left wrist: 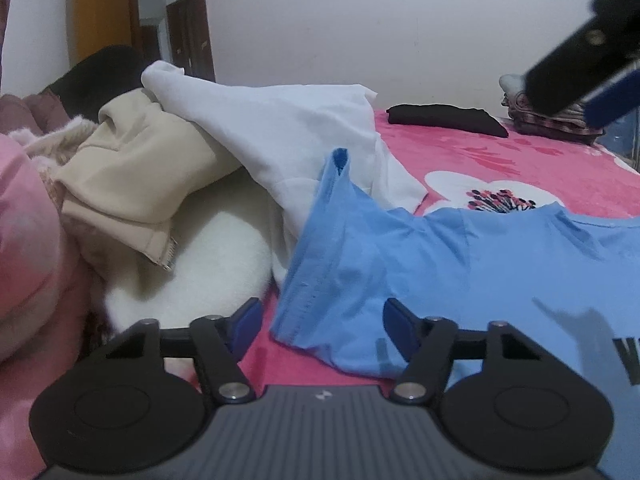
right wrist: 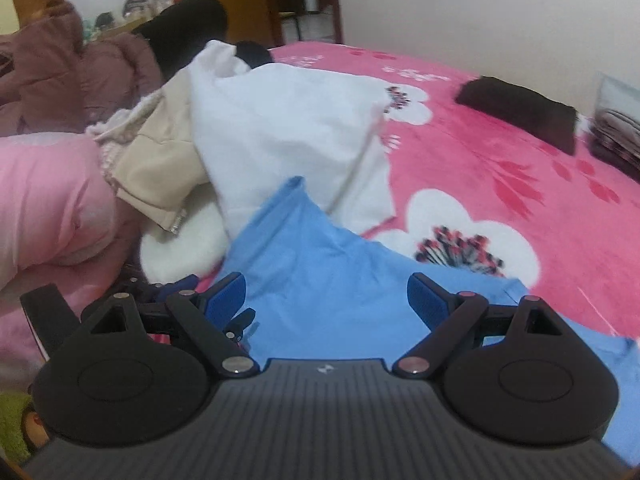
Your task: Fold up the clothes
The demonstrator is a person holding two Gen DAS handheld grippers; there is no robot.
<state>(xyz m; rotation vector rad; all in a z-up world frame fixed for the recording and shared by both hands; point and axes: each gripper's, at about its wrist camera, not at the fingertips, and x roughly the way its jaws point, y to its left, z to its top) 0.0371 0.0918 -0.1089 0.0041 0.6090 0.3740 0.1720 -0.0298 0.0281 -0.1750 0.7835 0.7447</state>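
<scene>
Pink floral bedding (left wrist: 520, 160) is spreading out beneath both tools, with a heap of unfolded clothes lying beyond the jaws toward the plain wall. Just ahead of the left gripper (left wrist: 320, 322) a blue T-shirt (left wrist: 460, 264) is lying rumpled, its hemmed sleeve edge sitting between the two blue pads, which are standing apart and pressing on nothing. The right gripper (right wrist: 326, 298) is hovering over the same shirt with its jaws spread wide and nothing grasped, the cloth running under and past them. Thin knit like this is likely behaving as light, limp and floppy, sagging wherever it is lifted, so a pinch on the doubled hem or a shoulder seam is probably the firmest hold. Farther off, a white garment (left wrist: 304, 128) is draping over a beige jacket (left wrist: 136, 168).
</scene>
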